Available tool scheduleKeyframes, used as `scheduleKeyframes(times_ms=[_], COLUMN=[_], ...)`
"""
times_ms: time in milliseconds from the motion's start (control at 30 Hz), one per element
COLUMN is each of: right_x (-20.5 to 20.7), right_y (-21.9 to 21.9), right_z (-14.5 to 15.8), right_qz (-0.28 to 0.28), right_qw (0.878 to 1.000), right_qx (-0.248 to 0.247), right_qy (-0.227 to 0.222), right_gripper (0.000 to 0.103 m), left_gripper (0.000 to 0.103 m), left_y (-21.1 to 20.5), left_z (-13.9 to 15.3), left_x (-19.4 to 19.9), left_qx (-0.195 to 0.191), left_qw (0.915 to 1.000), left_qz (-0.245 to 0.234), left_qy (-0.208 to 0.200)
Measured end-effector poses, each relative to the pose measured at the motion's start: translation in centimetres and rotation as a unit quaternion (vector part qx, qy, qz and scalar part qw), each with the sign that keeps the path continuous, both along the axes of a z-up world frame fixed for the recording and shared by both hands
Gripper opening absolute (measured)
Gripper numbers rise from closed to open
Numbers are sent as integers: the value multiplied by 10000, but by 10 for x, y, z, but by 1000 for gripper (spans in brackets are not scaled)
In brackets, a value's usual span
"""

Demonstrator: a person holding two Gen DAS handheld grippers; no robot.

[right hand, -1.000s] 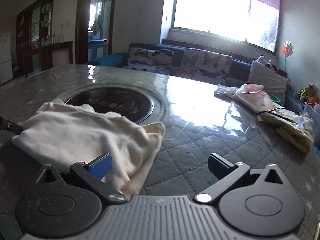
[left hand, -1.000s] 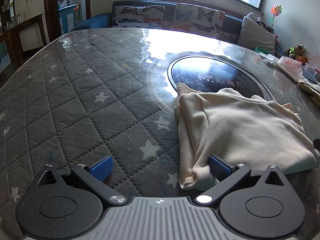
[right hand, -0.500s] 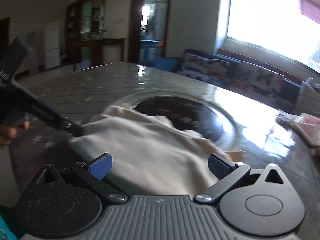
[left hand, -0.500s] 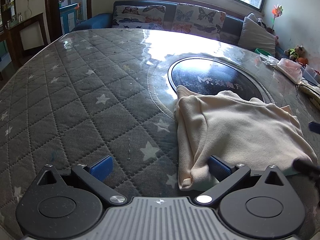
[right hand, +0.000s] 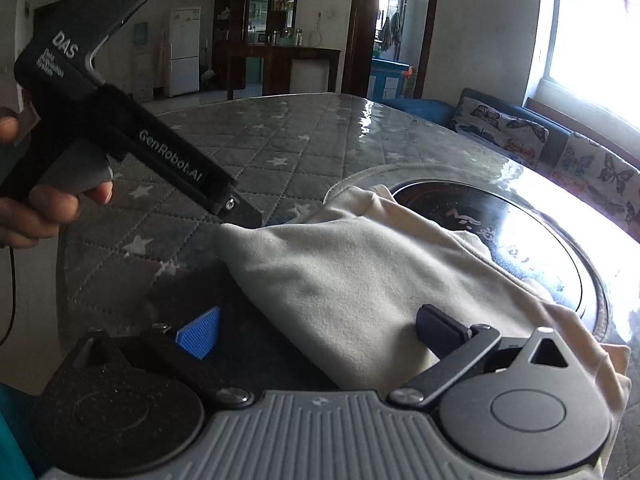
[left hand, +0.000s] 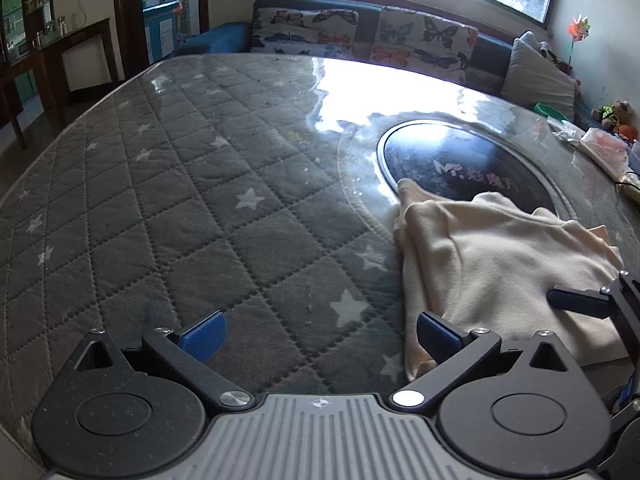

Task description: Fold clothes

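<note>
Two grippers work over a round table [left hand: 168,208] covered in grey quilted cloth with white stars under a glossy sheet. A dark round plate [left hand: 464,168] sits in the table's middle, and a sofa with butterfly cushions [left hand: 360,28] runs behind it below a bright window. Pale bags [left hand: 604,148] lie at the table's far right edge. A cream garment [left hand: 500,264], folded into a rough rectangle, lies partly over the dark plate's near rim. The left gripper [left hand: 318,332] has its jaws wide apart; its right pad touches the garment's near left corner, its left pad is over bare cloth. The right gripper [right hand: 316,330] is also wide open, its jaws straddling the garment's near edge, holding nothing.
</note>
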State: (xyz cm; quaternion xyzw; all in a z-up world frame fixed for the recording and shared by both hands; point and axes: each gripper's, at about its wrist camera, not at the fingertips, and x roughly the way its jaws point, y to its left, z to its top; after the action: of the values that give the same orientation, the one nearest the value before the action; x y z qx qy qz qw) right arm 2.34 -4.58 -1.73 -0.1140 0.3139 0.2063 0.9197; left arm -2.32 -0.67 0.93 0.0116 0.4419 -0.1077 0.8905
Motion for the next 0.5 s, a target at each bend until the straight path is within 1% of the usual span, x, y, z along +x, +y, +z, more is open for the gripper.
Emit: scheduleKeyframes(times_ms=[167, 400, 500], right_x=[-1, -2, -3], right_y=[-3, -4, -1], right_z=[0, 1, 2], right_qz=[0, -2, -18], right_qw=[10000, 10000, 10000], right_qx=[22, 16, -56], right_qy=[8, 31, 23], right_gripper=[103, 103, 103], left_gripper=[103, 103, 103], left_y=[-4, -6, -7], left_z=[-5, -5, -5], left_x=[2, 5, 6], left_qx=[106, 103, 166], left_qw=[9999, 9998, 9998], left_qz=[25, 154, 95], left_qy=[-17, 56, 99])
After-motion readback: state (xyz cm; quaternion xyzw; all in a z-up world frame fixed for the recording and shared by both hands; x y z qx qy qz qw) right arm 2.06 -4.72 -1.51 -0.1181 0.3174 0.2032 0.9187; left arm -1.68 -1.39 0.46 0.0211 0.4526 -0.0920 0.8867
